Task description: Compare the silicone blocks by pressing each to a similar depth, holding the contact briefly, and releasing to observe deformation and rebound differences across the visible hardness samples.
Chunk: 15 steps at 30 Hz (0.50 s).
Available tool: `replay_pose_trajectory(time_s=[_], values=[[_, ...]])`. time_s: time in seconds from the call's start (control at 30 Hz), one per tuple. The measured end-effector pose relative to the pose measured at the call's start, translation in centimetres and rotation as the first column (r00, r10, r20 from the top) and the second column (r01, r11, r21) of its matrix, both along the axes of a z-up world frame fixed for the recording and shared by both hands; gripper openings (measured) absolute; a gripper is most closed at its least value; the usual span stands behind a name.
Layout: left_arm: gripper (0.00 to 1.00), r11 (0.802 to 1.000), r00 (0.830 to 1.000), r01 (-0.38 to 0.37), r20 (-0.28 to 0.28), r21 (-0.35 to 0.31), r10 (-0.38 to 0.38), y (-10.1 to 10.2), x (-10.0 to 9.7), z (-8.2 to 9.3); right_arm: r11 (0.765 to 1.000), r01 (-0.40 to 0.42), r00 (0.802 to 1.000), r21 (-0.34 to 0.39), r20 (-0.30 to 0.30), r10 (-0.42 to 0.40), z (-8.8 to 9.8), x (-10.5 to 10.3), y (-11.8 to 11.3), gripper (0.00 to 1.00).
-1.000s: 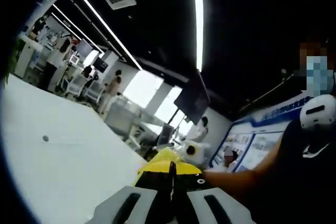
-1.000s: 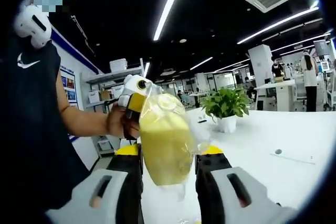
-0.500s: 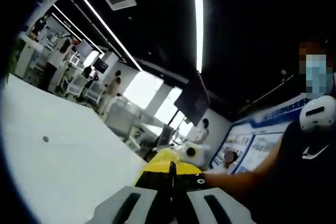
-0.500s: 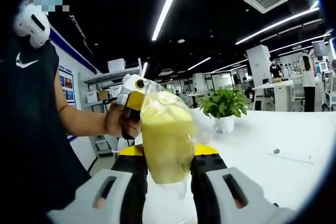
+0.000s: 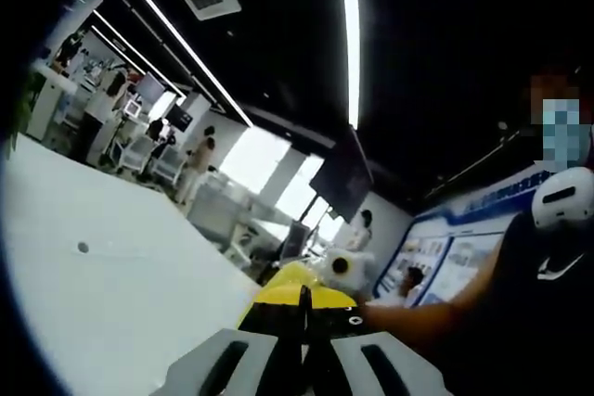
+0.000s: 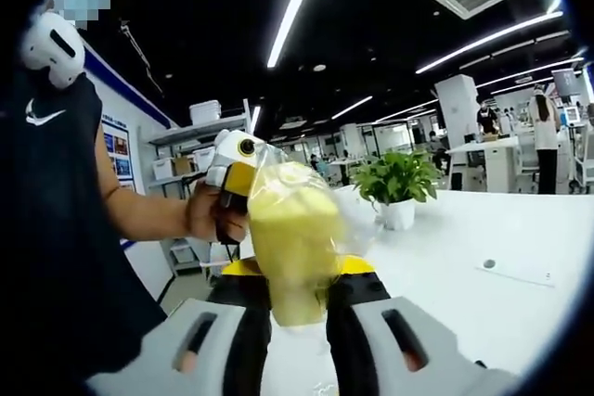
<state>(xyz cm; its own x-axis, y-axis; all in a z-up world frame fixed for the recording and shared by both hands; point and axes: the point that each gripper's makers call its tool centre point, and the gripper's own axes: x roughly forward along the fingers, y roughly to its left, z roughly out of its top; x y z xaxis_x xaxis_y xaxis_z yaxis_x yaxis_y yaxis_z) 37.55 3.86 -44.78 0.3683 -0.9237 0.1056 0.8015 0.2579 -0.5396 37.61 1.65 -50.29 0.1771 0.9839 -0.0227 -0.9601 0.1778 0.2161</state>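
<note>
In the right gripper view, the right gripper point(image 6: 297, 317) has its 2 jaws drawn in narrow against a yellow silicone block point(image 6: 292, 243) wrapped in a clear bag point(image 6: 345, 220); the block stands upright between the jaws, its lower end pinched by them and its upper part rising above their tips. Just behind the block, on its left, a hand point(image 6: 209, 213) holds the left gripper point(image 6: 234, 169), whose white and yellow body touches the bag's upper corner. Beyond the block lies the white bench point(image 6: 483, 271), with a potted plant point(image 6: 401, 185) standing on it to the block's right. In the left gripper view, the left gripper point(image 5: 303, 322) has its jaws pressed together with only a thin seam between them and nothing held; past their tips sits a yellow edge of the block point(image 5: 290, 274), and the bench point(image 5: 111, 294) stretches away to the left of it.
</note>
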Motion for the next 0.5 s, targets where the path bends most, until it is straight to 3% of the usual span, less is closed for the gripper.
replay_pose_trajectory(time_s=[0.27, 0.4, 0.5], values=[[0.0, 1.0, 1.0, -0.011, 0.003, 0.0, 0.011, 0.24, 0.0, -0.21, 1.0, -0.011, 0.999, -0.016, -0.03, 0.011, -0.2, -0.09, 0.26, 0.1], [0.0, 1.0, 1.0, -0.01, 0.006, 0.005, 0.01, 0.25, 0.05, -0.29, 1.0, -0.017, 0.996, -0.023, -0.084, 0.015, -0.33, -0.28, 0.27, 0.09], [0.0, 1.0, 1.0, -0.011, 0.026, 0.018, 0.011, 0.24, 0.19, -0.4, 1.0, -0.019, 0.996, -0.025, -0.091, 0.016, -0.41, -0.26, 0.26, 0.08]])
